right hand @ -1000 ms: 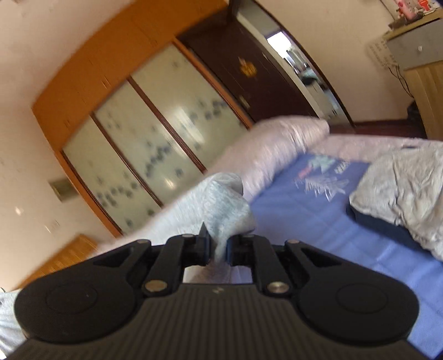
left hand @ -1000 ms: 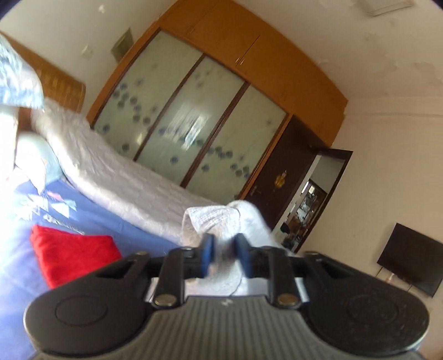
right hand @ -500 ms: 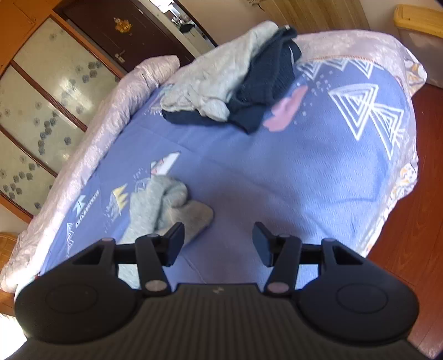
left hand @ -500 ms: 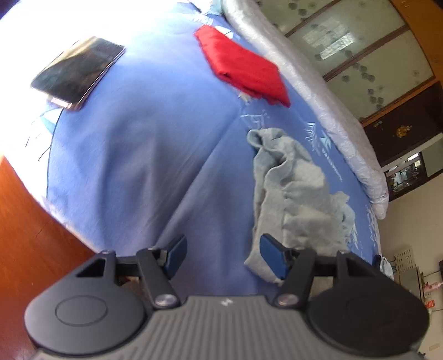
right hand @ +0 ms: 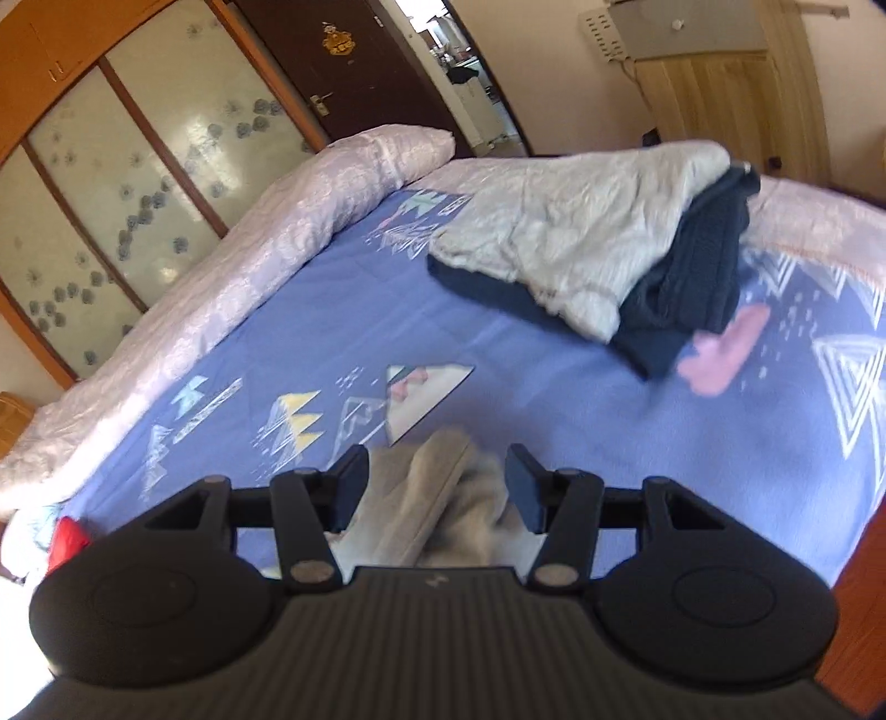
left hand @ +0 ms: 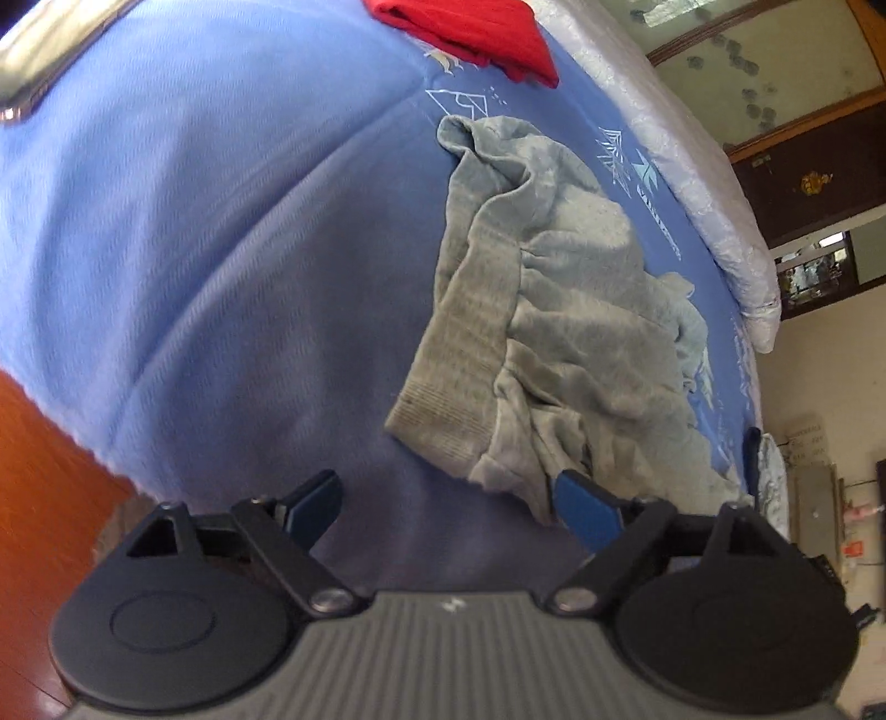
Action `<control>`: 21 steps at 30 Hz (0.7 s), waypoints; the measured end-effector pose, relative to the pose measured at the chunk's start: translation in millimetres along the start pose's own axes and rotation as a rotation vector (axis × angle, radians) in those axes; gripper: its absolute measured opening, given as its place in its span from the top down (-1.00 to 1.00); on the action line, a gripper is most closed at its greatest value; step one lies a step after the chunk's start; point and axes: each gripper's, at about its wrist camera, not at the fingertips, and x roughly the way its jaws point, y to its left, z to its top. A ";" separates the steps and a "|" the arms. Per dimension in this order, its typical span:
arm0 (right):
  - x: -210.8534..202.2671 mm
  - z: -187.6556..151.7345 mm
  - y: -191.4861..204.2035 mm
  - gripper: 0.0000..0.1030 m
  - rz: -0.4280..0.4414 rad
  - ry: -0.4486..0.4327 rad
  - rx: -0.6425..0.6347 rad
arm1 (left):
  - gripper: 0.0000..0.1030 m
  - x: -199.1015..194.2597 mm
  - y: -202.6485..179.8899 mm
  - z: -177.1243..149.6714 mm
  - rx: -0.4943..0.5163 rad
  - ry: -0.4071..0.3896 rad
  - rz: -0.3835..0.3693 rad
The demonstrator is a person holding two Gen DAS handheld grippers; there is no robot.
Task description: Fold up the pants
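Observation:
The grey pants (left hand: 554, 310) lie crumpled on the blue bedsheet (left hand: 221, 249), with the ribbed waistband toward the near edge. My left gripper (left hand: 446, 498) hovers just short of them, its jaws opening wide. Its right pad (left hand: 587, 509) is at the hem of the fabric and nothing is pressed between the pads. In the right wrist view, a bunched end of the pants (right hand: 426, 515) lies under and between the spread fingers of my right gripper (right hand: 436, 476). That gripper is open and does not grip the cloth.
A folded red garment (left hand: 470, 27) and a phone (left hand: 50, 50) lie farther up the bed. A pile of pale grey and navy clothes (right hand: 609, 249) sits toward the foot. A rolled white quilt (right hand: 249, 260) lines the far side. Wooden floor (left hand: 33, 454) borders the bed edge.
A second ago both grippers were shut on the grey pants, held up in the air. Both have let go, opened and sunk toward the bed, where the pants now lie.

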 end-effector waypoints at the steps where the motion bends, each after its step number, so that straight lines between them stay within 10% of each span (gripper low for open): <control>1: 6.1 7.7 0.5 -0.12 -0.020 0.007 -0.014 | -0.72 -0.2 0.0 -0.7 -0.019 0.002 -0.023; 7: 59.7 25.7 8.2 -0.12 -0.090 0.167 -0.059 | -0.43 10.7 -2.2 11.1 -0.116 -0.023 -0.072; 9: 86.3 20.8 7.1 -0.08 -0.130 0.248 -0.053 | 0.68 25.1 -0.5 18.0 -0.153 0.023 -0.042; 11: 110.0 12.0 0.2 0.84 -0.110 0.350 0.029 | 0.73 29.7 -1.2 26.5 -0.180 0.039 -0.030; 12: 116.4 10.3 -3.7 0.82 -0.073 0.388 0.114 | 0.76 23.3 -7.5 36.3 -0.165 0.017 -0.030; 21: 3.1 111.0 46.9 0.83 0.492 -0.110 0.337 | 0.77 -128.2 -96.0 102.1 0.073 -0.421 -0.279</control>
